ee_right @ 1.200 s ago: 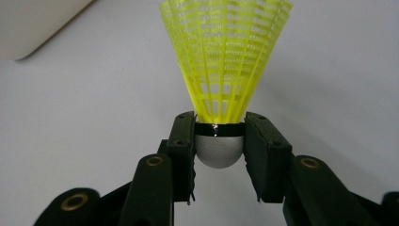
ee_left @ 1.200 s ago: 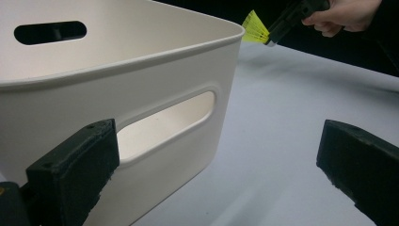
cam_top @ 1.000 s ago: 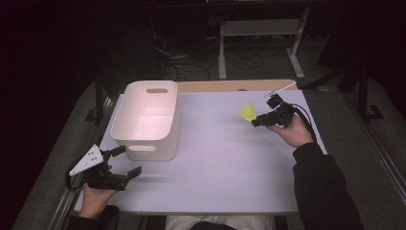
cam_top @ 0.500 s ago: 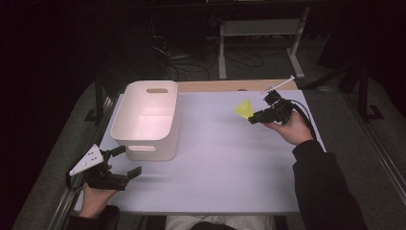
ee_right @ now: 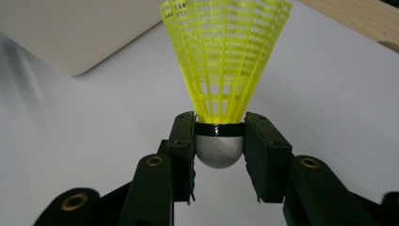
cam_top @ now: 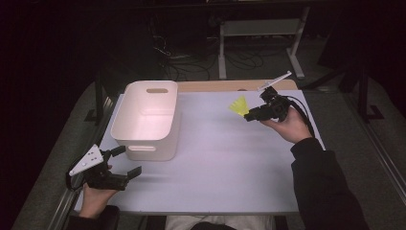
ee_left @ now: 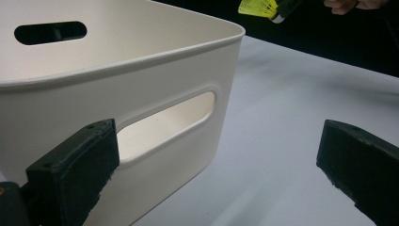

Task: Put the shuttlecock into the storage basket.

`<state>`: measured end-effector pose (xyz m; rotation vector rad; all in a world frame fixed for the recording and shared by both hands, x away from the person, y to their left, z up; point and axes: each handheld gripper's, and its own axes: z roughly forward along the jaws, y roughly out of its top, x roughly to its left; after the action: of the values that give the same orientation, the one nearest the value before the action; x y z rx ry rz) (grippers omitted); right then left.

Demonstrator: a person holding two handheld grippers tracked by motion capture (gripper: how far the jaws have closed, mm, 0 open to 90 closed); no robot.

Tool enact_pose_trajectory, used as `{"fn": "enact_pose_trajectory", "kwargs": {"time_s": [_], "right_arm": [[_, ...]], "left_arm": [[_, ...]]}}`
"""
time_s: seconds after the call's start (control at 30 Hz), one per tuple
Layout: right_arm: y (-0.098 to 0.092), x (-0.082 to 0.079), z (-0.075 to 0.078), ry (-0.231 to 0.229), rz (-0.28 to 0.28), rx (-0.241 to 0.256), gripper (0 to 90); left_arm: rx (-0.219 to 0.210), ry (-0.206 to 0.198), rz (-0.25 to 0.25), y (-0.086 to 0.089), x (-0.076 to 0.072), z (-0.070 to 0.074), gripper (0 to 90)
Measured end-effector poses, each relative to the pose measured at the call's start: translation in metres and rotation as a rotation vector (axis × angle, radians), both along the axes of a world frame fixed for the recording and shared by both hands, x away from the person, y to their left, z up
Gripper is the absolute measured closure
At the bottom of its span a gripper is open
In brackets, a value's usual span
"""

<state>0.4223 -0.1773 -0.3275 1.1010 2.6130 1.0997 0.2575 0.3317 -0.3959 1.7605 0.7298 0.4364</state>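
A yellow plastic shuttlecock (ee_right: pixel 225 56) with a silver-grey cork (ee_right: pixel 218 149) is pinched by its cork in my right gripper (ee_right: pixel 219 141), skirt pointing away from the jaws. In the high view the right gripper (cam_top: pixel 249 116) holds the shuttlecock (cam_top: pixel 239 106) above the white table's far right. A white plastic bin (cam_top: pixel 146 117) with slotted handles stands at the left, empty. My left gripper (cam_top: pixel 123 160) rests open by the table's near left corner, just in front of the bin (ee_left: pixel 141 94), its jaws wide apart with nothing between them.
The white table top (cam_top: pixel 225 163) spreads between the bin and my right hand. A wooden strip (cam_top: pixel 220 86) runs along the far edge. Beyond it, in the dark, stand a metal frame (cam_top: pixel 258 33) and cables on the floor.
My right gripper has lifted the shuttlecock off the table and carried it slightly left. The left gripper has stayed in place.
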Motion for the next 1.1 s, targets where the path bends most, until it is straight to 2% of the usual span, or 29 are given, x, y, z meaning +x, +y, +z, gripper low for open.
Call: {"fn": "enact_pose_trajectory", "kwargs": {"time_s": [0.4, 0.8, 1.1], "right_arm": [[0.015, -0.004, 0.017, -0.029, 0.034, 0.011, 63.5], [0.026, -0.007, 0.027, -0.05, 0.056, 0.024, 63.6], [0.042, -0.009, 0.034, -0.06, 0.091, 0.014, 63.6]], "left_arm": [[-0.006, -0.002, 0.001, 0.001, -0.001, 0.0, 0.0], [-0.009, -0.005, 0.002, 0.001, -0.001, 0.001, 0.0], [-0.011, -0.006, 0.004, 0.001, -0.002, 0.001, 0.0]]}}
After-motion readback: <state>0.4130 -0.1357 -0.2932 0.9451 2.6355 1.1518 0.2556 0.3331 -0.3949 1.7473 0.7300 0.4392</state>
